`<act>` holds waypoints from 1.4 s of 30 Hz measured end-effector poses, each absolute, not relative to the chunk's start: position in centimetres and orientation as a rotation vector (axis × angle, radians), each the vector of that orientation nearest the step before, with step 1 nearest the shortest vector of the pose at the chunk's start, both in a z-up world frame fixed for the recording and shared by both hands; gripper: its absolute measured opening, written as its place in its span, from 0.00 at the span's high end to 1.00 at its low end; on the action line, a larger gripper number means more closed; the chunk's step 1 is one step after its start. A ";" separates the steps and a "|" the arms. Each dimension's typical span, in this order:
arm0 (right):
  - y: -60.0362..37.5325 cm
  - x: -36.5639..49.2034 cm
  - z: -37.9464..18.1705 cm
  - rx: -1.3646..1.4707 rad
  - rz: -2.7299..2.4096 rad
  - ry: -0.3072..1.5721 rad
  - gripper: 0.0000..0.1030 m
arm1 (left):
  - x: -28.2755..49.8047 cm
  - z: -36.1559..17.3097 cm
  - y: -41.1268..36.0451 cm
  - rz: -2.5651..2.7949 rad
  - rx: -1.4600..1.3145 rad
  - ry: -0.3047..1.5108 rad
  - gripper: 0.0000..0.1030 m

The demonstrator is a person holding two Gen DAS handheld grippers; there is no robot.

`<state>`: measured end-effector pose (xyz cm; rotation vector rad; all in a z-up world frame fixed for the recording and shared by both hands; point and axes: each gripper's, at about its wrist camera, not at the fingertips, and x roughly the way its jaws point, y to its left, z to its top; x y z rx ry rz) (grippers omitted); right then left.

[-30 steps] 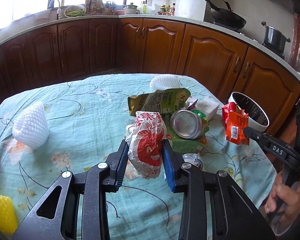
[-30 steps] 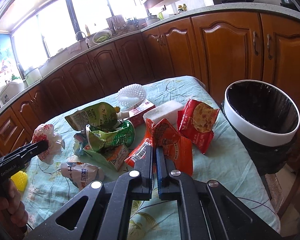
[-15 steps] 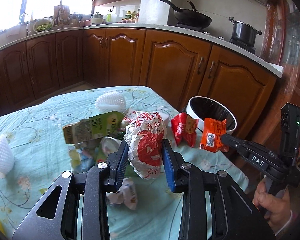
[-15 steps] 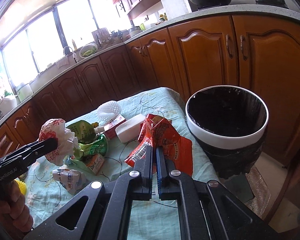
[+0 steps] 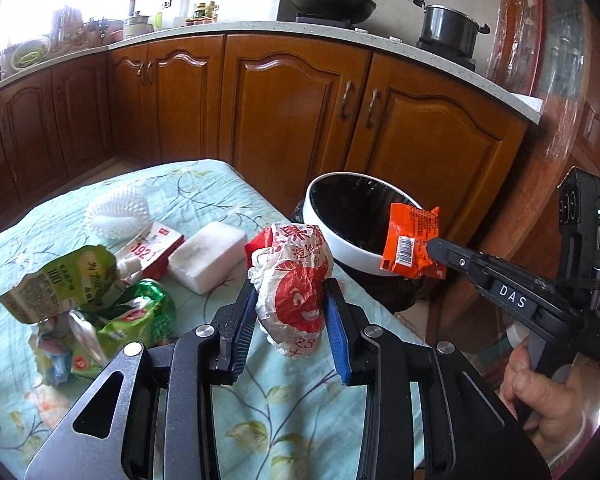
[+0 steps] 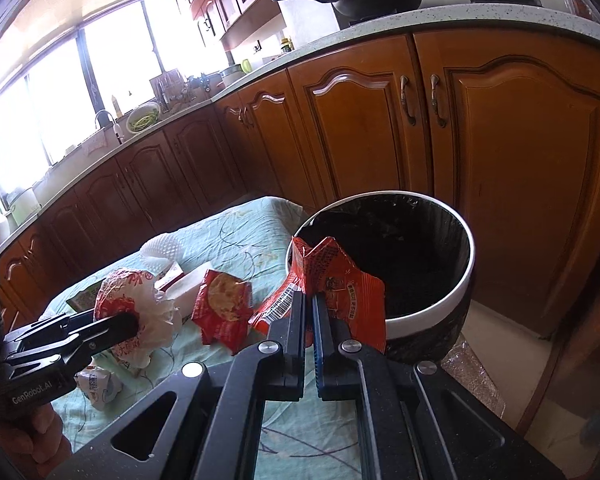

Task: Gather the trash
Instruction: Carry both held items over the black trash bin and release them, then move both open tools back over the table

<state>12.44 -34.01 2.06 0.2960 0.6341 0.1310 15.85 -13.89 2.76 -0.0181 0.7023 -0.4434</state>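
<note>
My left gripper [image 5: 290, 300] is shut on a crumpled white and red plastic bag [image 5: 294, 280], held above the table's right end; it also shows in the right wrist view [image 6: 134, 316]. My right gripper [image 6: 309, 300] is shut on an orange snack wrapper [image 6: 332, 284], held at the near rim of the white bin with a black liner [image 6: 432, 308]. In the left wrist view the wrapper [image 5: 410, 242] hangs over the bin's rim [image 5: 352, 250].
A floral tablecloth [image 5: 204, 200] carries a white foam block [image 5: 206, 256], a white foam net [image 5: 116, 214], a green pouch [image 5: 60, 276], a red carton [image 5: 152, 248] and green wrappers [image 5: 136, 320]. A red snack packet [image 6: 222, 308] lies near the bin. Wooden cabinets [image 5: 300, 100] stand behind.
Both grippers moved right toward the bin with their loads. The orange wrapper has come up to the bin's rim. The bag is closer to the table's right end.
</note>
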 end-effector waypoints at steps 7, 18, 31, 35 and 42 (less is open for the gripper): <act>-37.1 15.4 2.0 0.310 0.094 0.645 0.97 | 18.4 2.5 -17.7 -0.483 0.008 0.730 0.69; -40.1 19.4 1.3 0.305 0.086 0.707 0.97 | 24.5 2.0 -23.8 -0.535 0.026 0.823 0.69; -42.0 21.9 -0.3 0.376 0.088 0.774 0.81 | 27.8 -0.2 -26.8 -0.514 0.053 0.935 0.47; -42.4 20.9 -0.2 0.410 0.090 0.746 0.59 | 27.4 0.2 -26.6 -0.519 0.034 0.922 0.41; -41.9 18.2 0.3 0.462 0.090 0.682 0.22 | 25.2 1.3 -24.3 -0.509 0.005 0.869 0.35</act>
